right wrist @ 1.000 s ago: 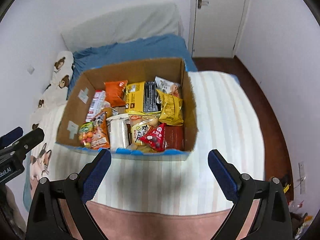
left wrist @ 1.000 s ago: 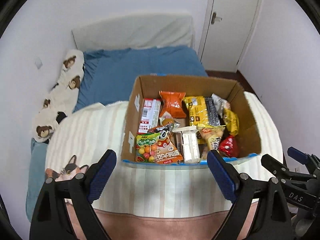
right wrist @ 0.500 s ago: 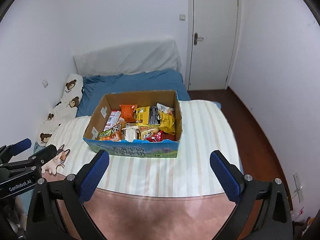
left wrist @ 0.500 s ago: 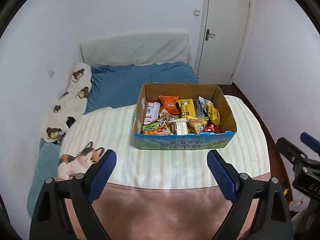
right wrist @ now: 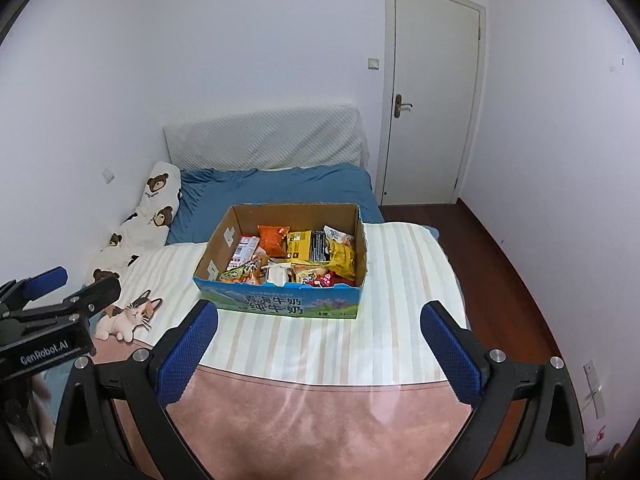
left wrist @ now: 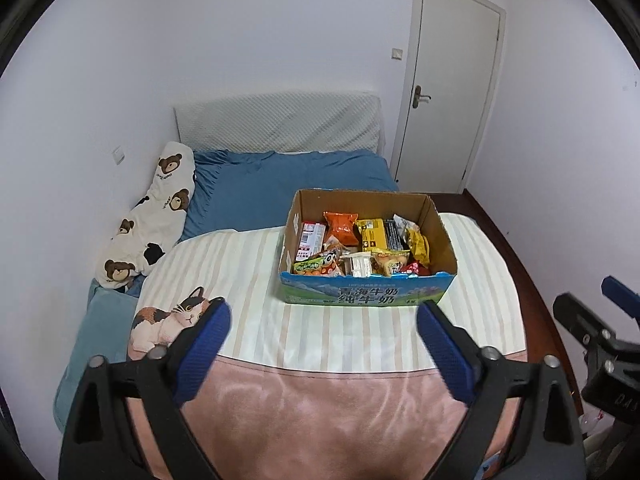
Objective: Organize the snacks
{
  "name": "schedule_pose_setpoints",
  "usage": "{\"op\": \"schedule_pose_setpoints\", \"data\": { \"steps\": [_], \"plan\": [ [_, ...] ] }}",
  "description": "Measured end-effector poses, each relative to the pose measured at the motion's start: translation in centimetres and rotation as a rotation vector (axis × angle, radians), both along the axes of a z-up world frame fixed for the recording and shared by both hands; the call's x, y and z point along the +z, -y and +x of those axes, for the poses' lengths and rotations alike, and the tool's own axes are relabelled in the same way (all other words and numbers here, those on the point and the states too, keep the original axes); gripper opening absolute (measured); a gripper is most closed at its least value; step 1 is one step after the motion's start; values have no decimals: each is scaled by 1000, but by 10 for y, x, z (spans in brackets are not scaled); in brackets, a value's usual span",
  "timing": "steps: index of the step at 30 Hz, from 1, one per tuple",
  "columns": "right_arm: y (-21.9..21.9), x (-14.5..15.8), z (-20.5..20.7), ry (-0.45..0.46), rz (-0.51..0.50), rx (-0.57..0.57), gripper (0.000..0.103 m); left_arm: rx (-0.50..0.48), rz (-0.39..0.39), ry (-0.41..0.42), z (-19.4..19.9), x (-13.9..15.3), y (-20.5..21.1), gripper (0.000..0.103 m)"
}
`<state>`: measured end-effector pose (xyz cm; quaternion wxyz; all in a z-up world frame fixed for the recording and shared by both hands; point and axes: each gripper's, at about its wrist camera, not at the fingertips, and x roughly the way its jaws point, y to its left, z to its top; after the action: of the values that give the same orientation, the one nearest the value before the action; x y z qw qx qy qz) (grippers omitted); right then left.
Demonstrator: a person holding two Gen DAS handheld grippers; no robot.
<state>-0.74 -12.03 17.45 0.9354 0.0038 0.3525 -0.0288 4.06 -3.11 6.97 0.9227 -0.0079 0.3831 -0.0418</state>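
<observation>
A cardboard box (left wrist: 366, 296) with a blue printed front stands on the striped blanket (left wrist: 248, 280), packed with several snack packs. Among them are an orange bag (left wrist: 340, 228), a yellow pack (left wrist: 372, 234) and a red-and-white carton (left wrist: 310, 238). My left gripper (left wrist: 322, 316) hovers well back from the box, its jaws opening with nothing between them. My right gripper (right wrist: 318, 314) is open and empty, equally far back from the box (right wrist: 280, 304). Each gripper shows at the edge of the other's view: the right gripper (left wrist: 600, 336) and the left gripper (right wrist: 52, 300).
The bed has a blue sheet (left wrist: 280, 188), a bear-print pillow (left wrist: 152, 216) along the left wall and a padded headboard (left wrist: 280, 120). A cat print (left wrist: 168, 320) marks the blanket's left part. A pink cover (left wrist: 320, 408) lies nearest. A shut door (right wrist: 432, 92) and wooden floor (right wrist: 500, 260) are at right.
Both grippers have drawn back and upward from the box, which now looks much smaller and farther. The left jaws stand slightly wider. The snacks in the box have not moved.
</observation>
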Motion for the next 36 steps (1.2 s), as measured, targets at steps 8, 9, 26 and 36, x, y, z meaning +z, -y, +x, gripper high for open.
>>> {"op": "schedule_pose_setpoints", "data": {
  "steps": [8, 9, 26, 36],
  "plan": [
    [4, -16, 16, -28, 19, -12, 103, 7, 13, 10, 13, -7, 4, 103],
    [5, -20, 20, -37, 21, -15, 103, 9, 19, 9, 16, -10, 6, 103],
    [21, -50, 113, -52, 21, -61, 103, 30, 68, -17, 78, -39, 23, 103],
    [26, -67, 144, -86, 2, -83, 103, 23, 85, -73, 102, -57, 29, 103]
  ]
}}
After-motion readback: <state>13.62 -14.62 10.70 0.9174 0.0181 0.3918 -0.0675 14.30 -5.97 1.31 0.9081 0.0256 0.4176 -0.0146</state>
